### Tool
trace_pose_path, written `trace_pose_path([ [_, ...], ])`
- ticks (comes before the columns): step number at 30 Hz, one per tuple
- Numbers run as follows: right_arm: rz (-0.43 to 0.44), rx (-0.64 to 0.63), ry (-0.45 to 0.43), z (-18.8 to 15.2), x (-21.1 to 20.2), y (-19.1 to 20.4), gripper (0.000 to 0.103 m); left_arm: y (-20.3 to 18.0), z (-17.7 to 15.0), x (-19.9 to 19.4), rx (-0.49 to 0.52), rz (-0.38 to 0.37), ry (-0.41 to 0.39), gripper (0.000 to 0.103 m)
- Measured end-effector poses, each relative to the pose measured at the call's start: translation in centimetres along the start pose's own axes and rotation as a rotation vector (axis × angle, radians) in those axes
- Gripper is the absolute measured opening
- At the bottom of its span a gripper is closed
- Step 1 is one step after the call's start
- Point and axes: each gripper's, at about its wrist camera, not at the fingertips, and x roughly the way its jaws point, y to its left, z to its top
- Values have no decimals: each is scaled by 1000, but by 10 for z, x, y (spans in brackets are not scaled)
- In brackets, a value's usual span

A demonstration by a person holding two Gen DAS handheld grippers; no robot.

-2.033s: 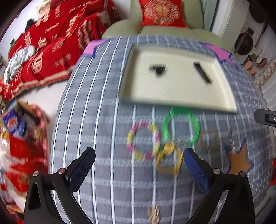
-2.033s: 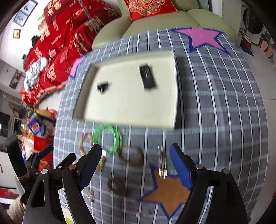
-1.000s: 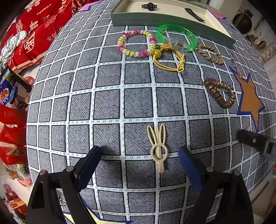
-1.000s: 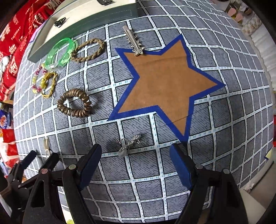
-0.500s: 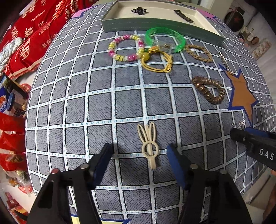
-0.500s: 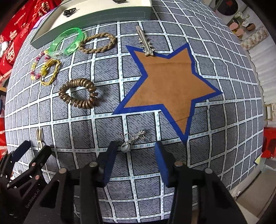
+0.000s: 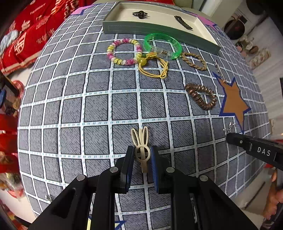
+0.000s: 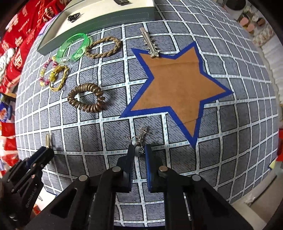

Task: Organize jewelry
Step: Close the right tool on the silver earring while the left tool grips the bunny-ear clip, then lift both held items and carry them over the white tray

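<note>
Sorting has barely begun: only a black claw clip (image 7: 140,14) and a black barrette (image 7: 183,22) lie in the tray (image 7: 159,30). Nearest the tray, on the bench (image 7: 99,106), wait the beaded bracelet (image 7: 122,51), green bangle (image 7: 162,46), braided band (image 7: 194,61) and coil hair tie (image 7: 200,96). Farthest from the tray, the left gripper (image 7: 141,155) is clenched on the rabbit hair clip (image 7: 141,147), the right gripper (image 8: 139,152) on the silver chain earring (image 8: 140,139).

Bare checked cloth (image 7: 99,106) between the bangle cluster (image 7: 162,45) and the near edge; coil tie (image 7: 201,96) rightward.
</note>
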Motion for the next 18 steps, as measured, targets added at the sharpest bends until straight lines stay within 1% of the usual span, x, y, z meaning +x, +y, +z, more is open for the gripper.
trace_pose_path([
  [6, 71, 10, -2, 2, -12, -9, 12, 0, 1, -7, -18, -20, -4, 28],
  [8, 93, 11, -2, 7, -15, -19, 12, 2, 2, -12, -15, -24, -10, 28],
  [10, 114, 20, -4, 12, -20, -23, 12, 12, 5, -20, -10, -28, -19, 28],
  [18, 155, 27, -14, 32, -35, -36, 12, 1, 19, -34, -4, -32, -63, 28],
])
